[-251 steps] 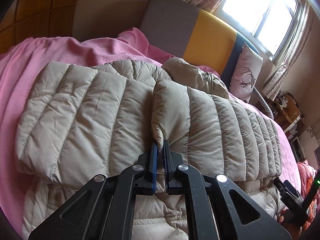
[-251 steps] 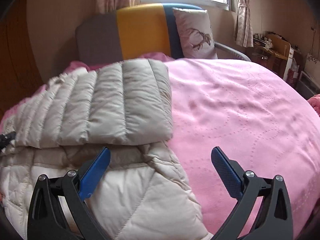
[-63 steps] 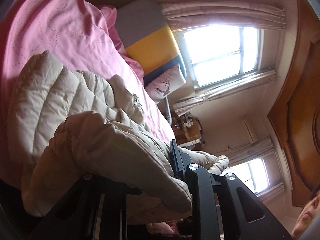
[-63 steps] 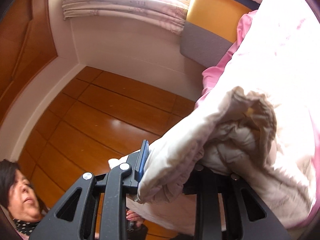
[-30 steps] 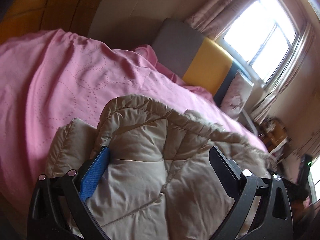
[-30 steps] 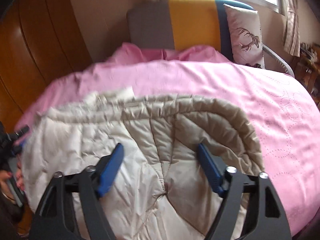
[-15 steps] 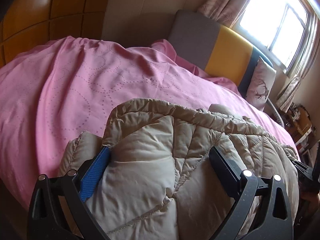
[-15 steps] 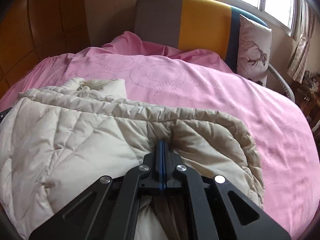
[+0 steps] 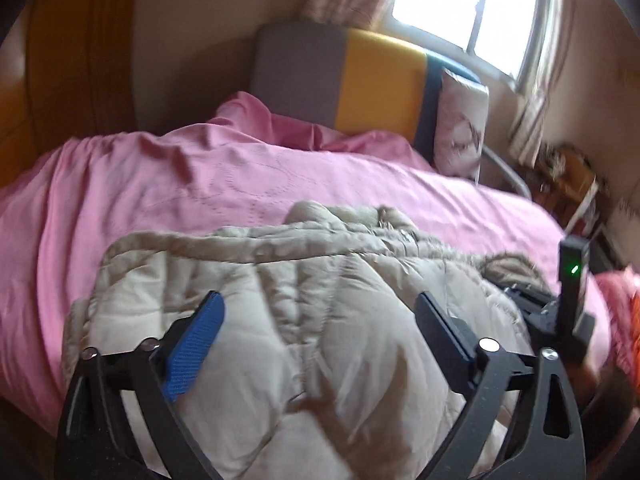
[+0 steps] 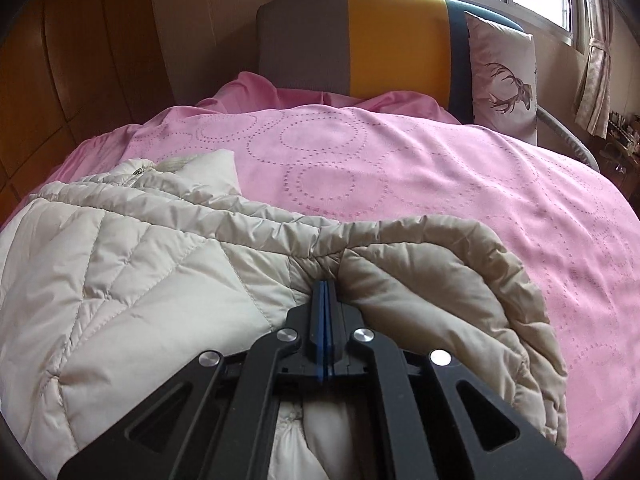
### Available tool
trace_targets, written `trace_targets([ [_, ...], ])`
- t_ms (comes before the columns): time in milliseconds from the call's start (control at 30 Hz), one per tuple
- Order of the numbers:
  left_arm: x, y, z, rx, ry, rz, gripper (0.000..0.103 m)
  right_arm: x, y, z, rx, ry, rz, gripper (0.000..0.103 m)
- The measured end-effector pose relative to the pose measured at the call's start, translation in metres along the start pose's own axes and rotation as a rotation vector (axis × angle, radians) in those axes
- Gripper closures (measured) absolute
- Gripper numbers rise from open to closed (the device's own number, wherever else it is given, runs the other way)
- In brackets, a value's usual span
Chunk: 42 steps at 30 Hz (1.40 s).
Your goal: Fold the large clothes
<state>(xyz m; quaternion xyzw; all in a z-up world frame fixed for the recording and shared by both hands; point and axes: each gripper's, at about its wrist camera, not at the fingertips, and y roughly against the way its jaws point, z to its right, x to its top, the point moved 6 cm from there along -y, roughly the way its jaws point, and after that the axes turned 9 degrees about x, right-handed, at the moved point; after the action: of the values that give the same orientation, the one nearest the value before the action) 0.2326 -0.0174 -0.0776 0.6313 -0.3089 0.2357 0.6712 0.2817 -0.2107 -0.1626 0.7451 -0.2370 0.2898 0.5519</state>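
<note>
Two black hand-held grippers sit nearest the cameras. The right gripper (image 10: 325, 286) has its blue-padded fingers pressed together, pinching a fold of the beige quilted puffer jacket (image 10: 140, 280) just below its ribbed hem edge. The left gripper (image 9: 318, 312) is spread wide, its blue pad (image 9: 196, 340) and black finger hovering over the jacket (image 9: 320, 320) with nothing between them. The jacket lies bunched in a folded heap on the near edge of the pink dotted bedspread (image 10: 420, 160). Beyond it, the bedspread runs to a grey, yellow and blue headboard (image 10: 380, 40). A white deer-print pillow (image 10: 504, 76) leans against it, under a bright curtained window (image 9: 472, 8).
</note>
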Motion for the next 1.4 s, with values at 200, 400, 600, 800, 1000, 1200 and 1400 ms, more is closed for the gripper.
trace_targets([
  [200,0.009,-0.062,0.007,0.080,-0.105,-0.056,0.022,-0.001,0.000,0.002,0.012,-0.016,0.008,0.103],
  [400,0.010,-0.103,-0.008,0.082,-0.085,-0.059,0.018,0.000,-0.003,0.006,0.037,-0.053,0.007,0.103],
  [600,0.004,-0.130,-0.016,0.013,-0.019,-0.100,0.012,0.002,-0.011,0.013,0.090,-0.116,0.009,0.103],
  [800,0.004,-0.110,-0.017,0.008,-0.014,-0.096,0.013,0.002,-0.006,0.011,0.098,-0.113,0.026,0.103],
  [1000,-0.002,-0.040,-0.051,0.071,-0.003,0.002,0.006,0.009,0.022,-0.003,0.064,-0.070,0.073,0.057],
  [1200,-0.009,-0.031,-0.110,0.228,0.064,0.033,0.005,0.034,0.039,-0.041,-0.026,0.029,0.093,0.016],
  [1400,-0.022,-0.077,-0.141,0.225,0.155,-0.022,0.003,0.031,-0.018,-0.023,-0.125,-0.002,0.004,0.009],
])
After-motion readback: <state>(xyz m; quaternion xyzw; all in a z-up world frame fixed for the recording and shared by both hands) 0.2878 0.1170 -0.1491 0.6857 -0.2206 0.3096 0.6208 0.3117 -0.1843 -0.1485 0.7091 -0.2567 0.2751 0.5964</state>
